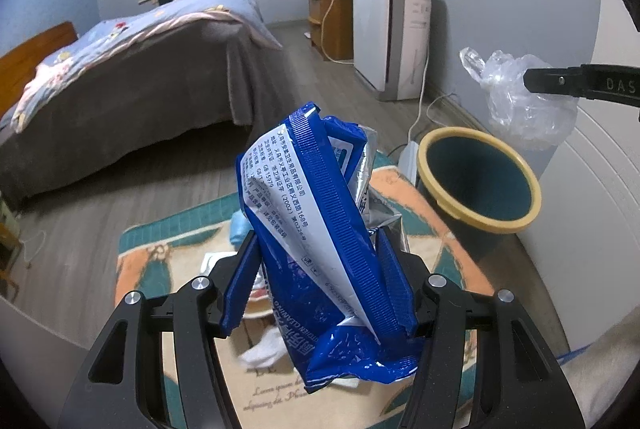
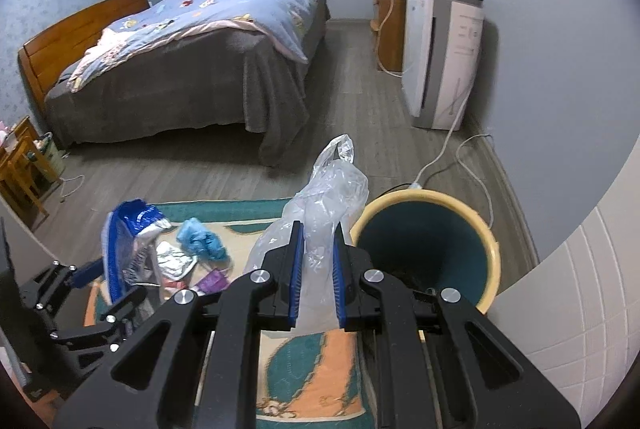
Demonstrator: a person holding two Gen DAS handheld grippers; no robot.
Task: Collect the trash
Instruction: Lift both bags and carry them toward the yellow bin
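Much of the rug (image 1: 188, 241) is hidden in the left wrist view by the blue wrapper (image 1: 320, 241), which is pinched between the two pads of the left gripper (image 1: 318, 281) and held above the floor; its lower edge is crumpled and its small print cannot be read fully. Beneath it, only scraps of white and pale blue litter can be made out. In the right wrist view, the clear plastic bag (image 2: 320, 225) is clamped between the pads of the right gripper (image 2: 316, 269), and its lower part is cut off behind the gripper body. The near rim of the single bin (image 2: 480, 225), teal inside with a yellow rim, is partly covered by that gripper; the bag is held just beside the bin's mouth. On the rug, at least three loose pieces can be counted: a light blue crumpled piece (image 2: 202, 239), a white packet (image 2: 176, 259) and a purple scrap (image 2: 214, 283), the last hard to identify. One bed (image 2: 224, 69) is seen beyond.
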